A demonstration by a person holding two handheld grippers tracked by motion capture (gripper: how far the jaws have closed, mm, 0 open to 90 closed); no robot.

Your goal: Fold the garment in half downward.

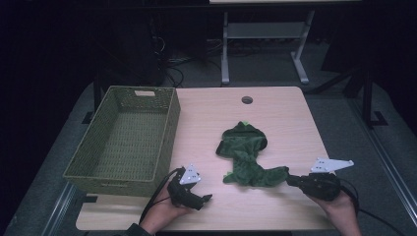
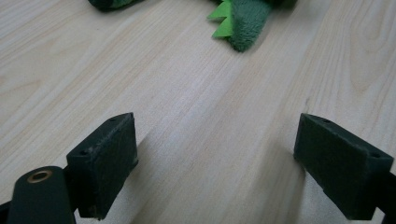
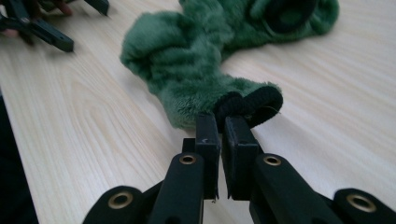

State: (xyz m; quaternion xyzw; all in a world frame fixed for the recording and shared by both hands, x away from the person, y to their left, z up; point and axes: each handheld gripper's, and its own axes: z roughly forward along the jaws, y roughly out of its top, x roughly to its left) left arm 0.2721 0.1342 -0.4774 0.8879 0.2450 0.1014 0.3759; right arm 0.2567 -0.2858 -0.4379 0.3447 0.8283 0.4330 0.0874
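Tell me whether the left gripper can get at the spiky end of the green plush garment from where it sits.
Probably yes. The left gripper is open over bare table, and the plush garment lies just ahead with its spiky end facing the jaws. Nothing lies between; the basket sits off to the side.

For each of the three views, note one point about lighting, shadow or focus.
High view: the table is lit, the room behind is nearly black. Left gripper view: the open jaws cast soft shadows on the wood; the green garment is slightly soft. Right gripper view: the right gripper and pinched black cuff are sharp, the far fleece blurs.
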